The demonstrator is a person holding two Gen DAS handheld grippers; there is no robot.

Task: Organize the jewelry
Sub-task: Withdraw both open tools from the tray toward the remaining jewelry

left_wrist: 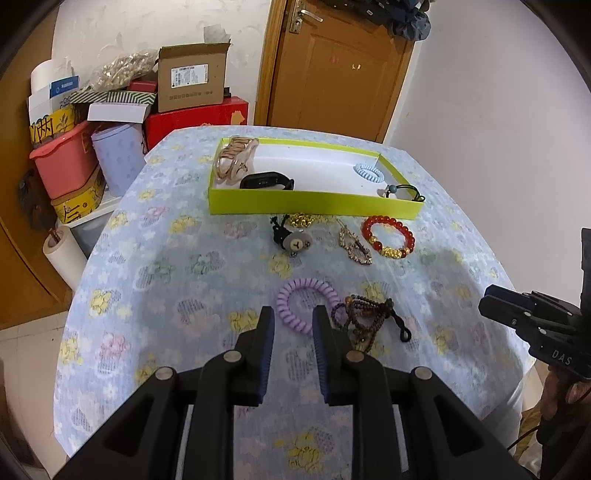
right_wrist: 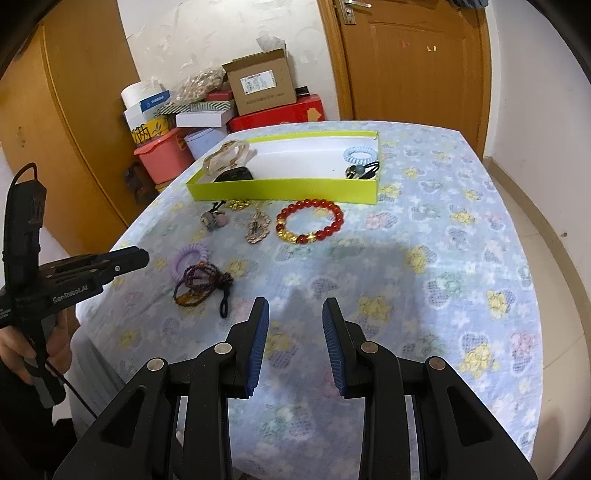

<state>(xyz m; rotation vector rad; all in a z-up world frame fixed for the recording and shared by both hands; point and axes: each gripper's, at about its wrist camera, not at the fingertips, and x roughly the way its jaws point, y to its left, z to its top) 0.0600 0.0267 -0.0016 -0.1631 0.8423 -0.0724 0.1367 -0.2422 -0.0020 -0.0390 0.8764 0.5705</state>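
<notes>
White plastered walls enclose a small room with a pale tiled floor. A brown wooden door with a metal handle stands behind the bench, which wears a pale blue cloth printed with flowers. In the corner rise stacked cardboard boxes, a red box and a pink plastic tub.

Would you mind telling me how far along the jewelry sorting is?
Done: a black band and blue coil tie lie in the green box. In hand: nothing; both tools are open. Left: the red bracelet, purple coil tie and dark bead strand on the table.
</notes>
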